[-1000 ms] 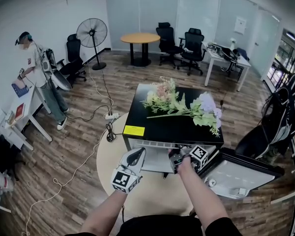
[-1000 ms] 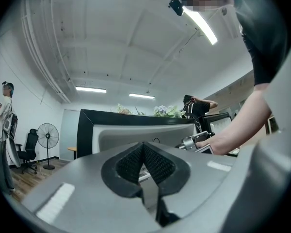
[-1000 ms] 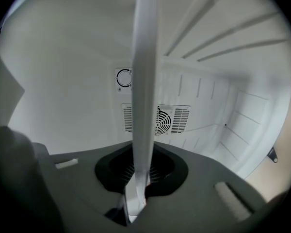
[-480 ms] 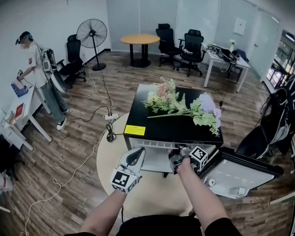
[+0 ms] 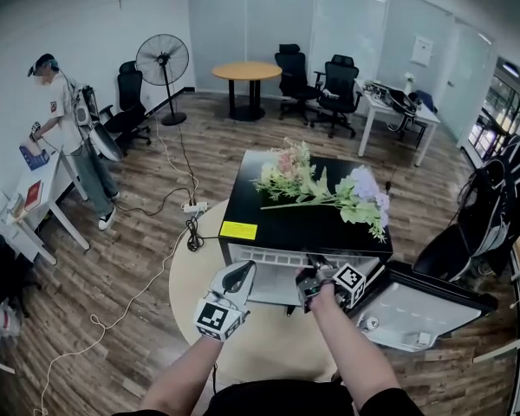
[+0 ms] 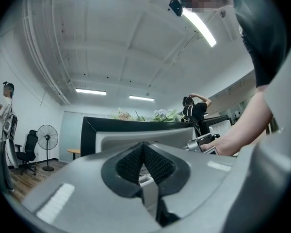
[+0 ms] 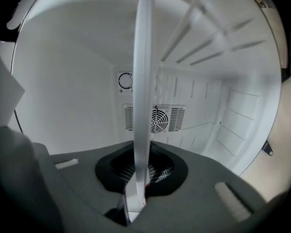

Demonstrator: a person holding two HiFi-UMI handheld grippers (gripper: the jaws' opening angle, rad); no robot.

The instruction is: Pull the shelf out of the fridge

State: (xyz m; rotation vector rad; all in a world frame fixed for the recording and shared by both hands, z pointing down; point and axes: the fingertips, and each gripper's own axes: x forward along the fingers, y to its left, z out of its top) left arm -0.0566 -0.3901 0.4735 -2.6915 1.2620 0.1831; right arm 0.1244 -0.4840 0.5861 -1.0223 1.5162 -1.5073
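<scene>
Head view: the person's two forearms reach forward from the bottom edge. The left tool (image 5: 237, 278) hangs just in front of the fridge (image 5: 277, 219), near the left side of its open front. In the left gripper view its jaws lie together with nothing between them. The right tool (image 5: 315, 277) is at the mouth of the fridge. The right gripper view shows its jaws clamped on the front edge of the white shelf (image 7: 142, 72), a thin strip running straight up the frame. Beyond the shelf is the white cavity, with a round vent (image 7: 157, 120) on the back wall. The door (image 5: 416, 308) stands swung open to the right. Flowers (image 5: 325, 189) lie across the fridge's black top, from its middle to its right edge. A yellow label (image 5: 237, 230) sits at its near left corner. The fridge stands on a pale round mat (image 5: 191, 284) on the wood floor. Farther off are a fan (image 5: 162, 59), a round tabletop (image 5: 247, 66), chairs (image 5: 340, 76) and a person (image 5: 65, 115) by the left wall.
</scene>
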